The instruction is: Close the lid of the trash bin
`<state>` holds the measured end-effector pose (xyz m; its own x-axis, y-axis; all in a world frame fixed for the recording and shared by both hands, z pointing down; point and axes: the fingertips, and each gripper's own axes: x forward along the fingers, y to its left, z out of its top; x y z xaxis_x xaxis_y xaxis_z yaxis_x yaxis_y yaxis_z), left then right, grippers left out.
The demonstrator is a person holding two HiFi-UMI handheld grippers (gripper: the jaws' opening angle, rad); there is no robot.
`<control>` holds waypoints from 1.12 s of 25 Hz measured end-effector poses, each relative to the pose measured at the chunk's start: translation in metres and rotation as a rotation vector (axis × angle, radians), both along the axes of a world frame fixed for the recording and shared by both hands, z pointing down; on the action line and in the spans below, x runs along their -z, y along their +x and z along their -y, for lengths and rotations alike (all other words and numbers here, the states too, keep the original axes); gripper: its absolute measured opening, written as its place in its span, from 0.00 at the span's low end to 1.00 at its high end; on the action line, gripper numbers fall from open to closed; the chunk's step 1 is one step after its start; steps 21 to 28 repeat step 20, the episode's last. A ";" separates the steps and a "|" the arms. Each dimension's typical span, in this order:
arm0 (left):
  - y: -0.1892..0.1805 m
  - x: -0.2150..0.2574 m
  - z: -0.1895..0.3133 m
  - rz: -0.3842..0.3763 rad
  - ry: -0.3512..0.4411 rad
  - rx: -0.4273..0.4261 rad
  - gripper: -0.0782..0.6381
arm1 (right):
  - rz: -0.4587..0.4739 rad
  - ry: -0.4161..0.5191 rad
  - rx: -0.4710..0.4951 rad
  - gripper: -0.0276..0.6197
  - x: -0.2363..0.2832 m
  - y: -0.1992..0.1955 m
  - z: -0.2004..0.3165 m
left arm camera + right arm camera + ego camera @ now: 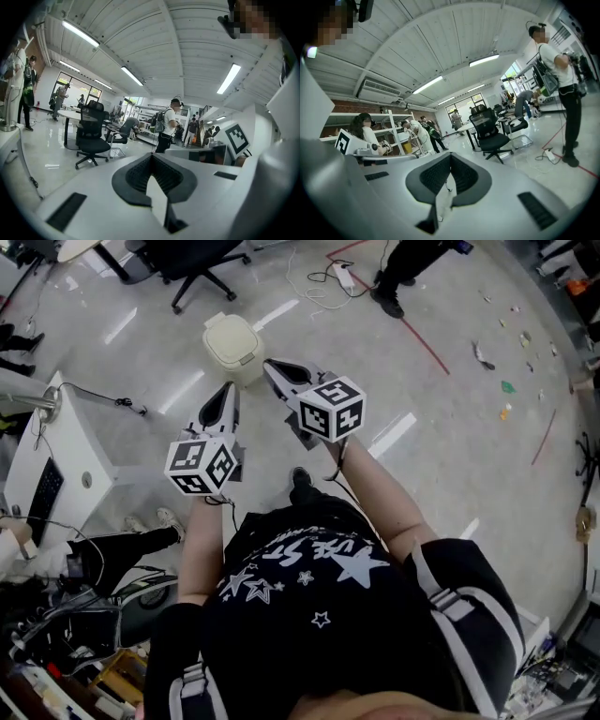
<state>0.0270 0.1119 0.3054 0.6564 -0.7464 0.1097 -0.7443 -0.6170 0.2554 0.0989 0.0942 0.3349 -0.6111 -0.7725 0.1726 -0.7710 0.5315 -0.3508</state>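
Both are pinched shut on nothing: left gripper [228, 390] and right gripper [275, 367]. The trash bin [232, 345] sits on the floor just past and below the jaw tips, and its lid looks flat from above. My worry is that neither gripper view shows it, so a blind push down could shove the bin over.

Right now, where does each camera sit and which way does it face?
Head view: on the person's head, facing steeply down at the trash bin; torso, arms, left claw and right claw show.
Left gripper view: rides the left claw, facing level across the room at a black office chair; shut jaws show.
Right gripper view: rides the right claw, facing likewise; shut jaws show.
Shared: both gripper views hold that chair; neither shows the bin.
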 end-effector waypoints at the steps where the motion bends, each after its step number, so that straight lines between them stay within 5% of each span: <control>1: -0.007 -0.003 -0.010 0.003 0.002 0.003 0.12 | -0.002 0.005 0.000 0.05 -0.001 -0.007 -0.009; 11: -0.084 0.000 -0.053 -0.010 0.016 0.028 0.12 | -0.043 0.020 -0.021 0.05 0.009 -0.073 -0.056; 28: -0.108 0.021 -0.076 0.006 0.080 0.017 0.12 | -0.073 0.044 -0.051 0.05 0.022 -0.095 -0.080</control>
